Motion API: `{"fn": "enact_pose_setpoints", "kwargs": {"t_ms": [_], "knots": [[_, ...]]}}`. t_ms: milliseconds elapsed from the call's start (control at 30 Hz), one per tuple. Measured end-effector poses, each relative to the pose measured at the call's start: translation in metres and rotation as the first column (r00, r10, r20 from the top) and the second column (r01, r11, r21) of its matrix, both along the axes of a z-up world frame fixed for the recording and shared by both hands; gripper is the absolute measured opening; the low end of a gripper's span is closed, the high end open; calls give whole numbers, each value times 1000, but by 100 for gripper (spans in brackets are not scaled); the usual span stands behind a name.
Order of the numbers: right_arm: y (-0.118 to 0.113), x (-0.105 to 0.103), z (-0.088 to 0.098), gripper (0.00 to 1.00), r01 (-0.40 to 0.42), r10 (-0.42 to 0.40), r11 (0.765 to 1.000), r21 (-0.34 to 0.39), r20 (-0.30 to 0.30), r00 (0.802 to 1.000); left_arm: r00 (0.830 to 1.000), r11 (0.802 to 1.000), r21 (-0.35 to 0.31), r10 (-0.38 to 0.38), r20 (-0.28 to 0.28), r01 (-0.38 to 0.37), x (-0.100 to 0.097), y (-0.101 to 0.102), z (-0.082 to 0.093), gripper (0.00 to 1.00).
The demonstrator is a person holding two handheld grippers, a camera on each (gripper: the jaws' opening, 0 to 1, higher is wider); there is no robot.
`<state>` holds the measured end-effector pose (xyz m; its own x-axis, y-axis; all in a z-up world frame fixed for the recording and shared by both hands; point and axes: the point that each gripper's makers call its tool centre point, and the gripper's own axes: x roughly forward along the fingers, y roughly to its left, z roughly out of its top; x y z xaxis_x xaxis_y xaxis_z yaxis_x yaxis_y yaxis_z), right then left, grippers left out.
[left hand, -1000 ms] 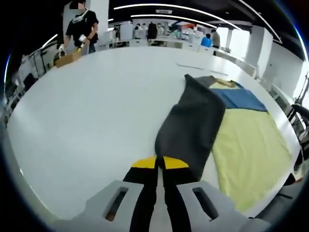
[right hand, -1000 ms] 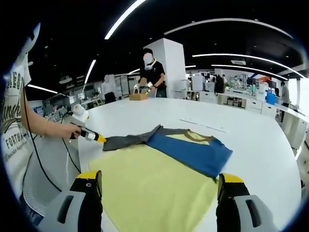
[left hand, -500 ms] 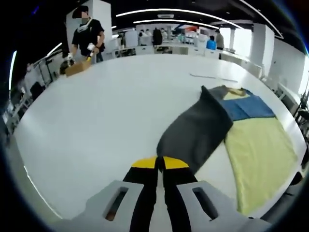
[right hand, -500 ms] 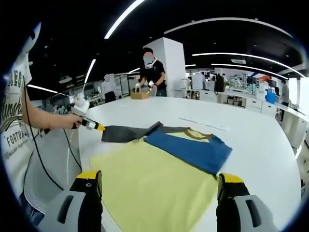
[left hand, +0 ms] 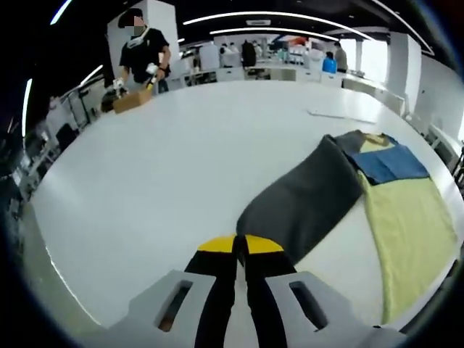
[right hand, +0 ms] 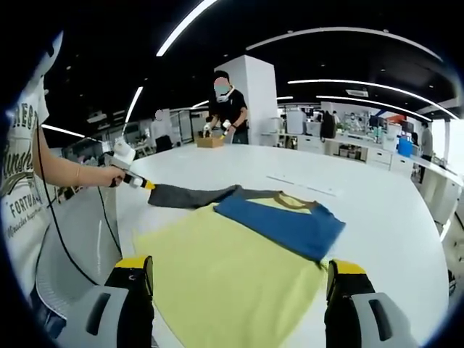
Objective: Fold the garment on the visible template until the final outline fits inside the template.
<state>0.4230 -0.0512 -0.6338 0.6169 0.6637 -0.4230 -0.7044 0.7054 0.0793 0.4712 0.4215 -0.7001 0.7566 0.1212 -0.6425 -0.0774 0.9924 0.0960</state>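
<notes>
Left claw [left hand: 240,245] is pinched shut on the grey sleeve [left hand: 304,206], which runs toward the frame's upper right to the garment [right hand: 239,268] lying on the table [left hand: 159,167]; right claw [right hand: 239,279] gapes empty above it

Bright, even light falls from long ceiling light strips [right hand: 190,27], which arc strongly under the fisheye bend. The white table [left hand: 181,167] glares softly and carries only faint shadows. Detail stays sharp at centre; far desks and the edges smear.
</notes>
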Motion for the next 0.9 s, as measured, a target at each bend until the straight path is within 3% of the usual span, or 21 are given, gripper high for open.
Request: {"fn": "enact_pose_setpoints", "kwargs": {"t_ms": [233,700,900], "knots": [[-5,0,-2,99,14,-14,1000,-18,0,1000,1000,1000,22,-16,5,15,10,7,0,0],[-7,-2,-6,99,26,-27,999,-19,-23,999,1000,998,52,23,-6,-22,30,34,-2,0],[-5,0,-4,99,26,-26,1000,2,-30,999,1000,998,60,-7,10,6,41,36,-4,0]]}}
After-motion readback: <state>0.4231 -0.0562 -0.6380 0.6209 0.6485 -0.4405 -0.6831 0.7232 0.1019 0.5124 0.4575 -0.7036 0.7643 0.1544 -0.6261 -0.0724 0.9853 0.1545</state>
